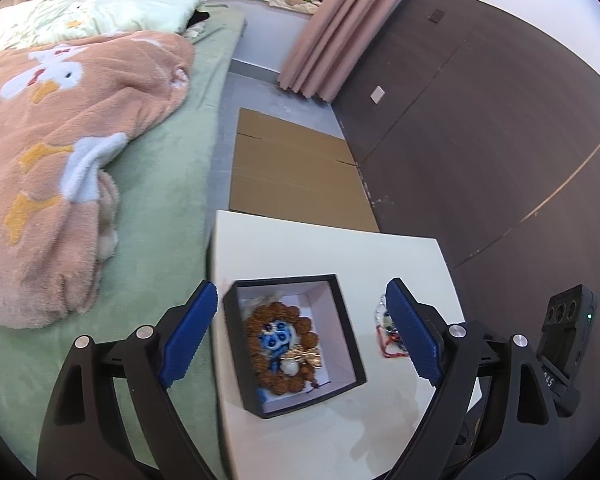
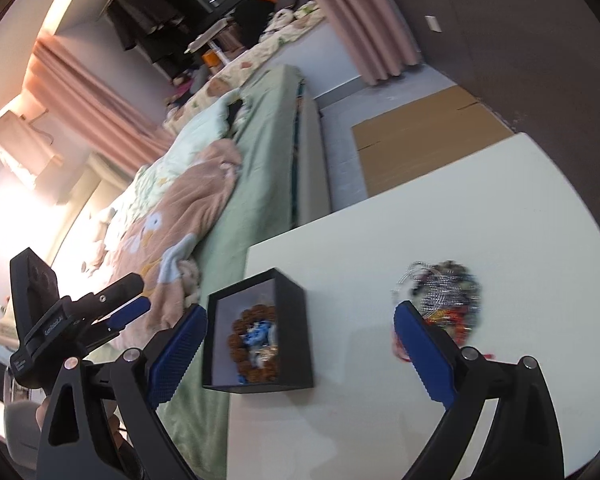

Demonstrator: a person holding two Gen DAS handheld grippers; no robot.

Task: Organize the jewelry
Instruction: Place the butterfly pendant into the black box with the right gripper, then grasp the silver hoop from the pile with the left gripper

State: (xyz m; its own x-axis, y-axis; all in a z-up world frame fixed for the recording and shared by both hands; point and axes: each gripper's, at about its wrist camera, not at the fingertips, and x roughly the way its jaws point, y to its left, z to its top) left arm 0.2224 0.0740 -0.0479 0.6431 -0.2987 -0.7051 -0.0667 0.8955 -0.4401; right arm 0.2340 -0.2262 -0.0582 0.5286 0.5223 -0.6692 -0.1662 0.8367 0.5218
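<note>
Through the left wrist view we see our left tongs [image 1: 300,336] spread wide with nothing pressed between the blue pads [image 1: 188,336]. Low in the centre of the frame, a black box [image 1: 350,328] sits open on the white bench [image 1: 324,248], and inside it lie a brown bead bracelet [image 1: 304,326] and blue pieces [image 1: 276,340]. Right of the box, a small heap of loose jewelry [image 1: 384,332] rests on the bench, partly hidden by the right-hand pad. A bed [image 1: 172,208] with a pink blanket [image 1: 60,160] fills the left of the frame.

Through the right wrist view, somewhat blurred, our right tongs [image 2: 300,356] also stand wide apart and grip nothing. The box [image 2: 296,320] lies at lower centre, near the bench's left edge. The jewelry heap [image 2: 444,296] sits right of centre, well apart from the box. The left tongs [image 2: 128,308] appear at lower left, over the bed.
</note>
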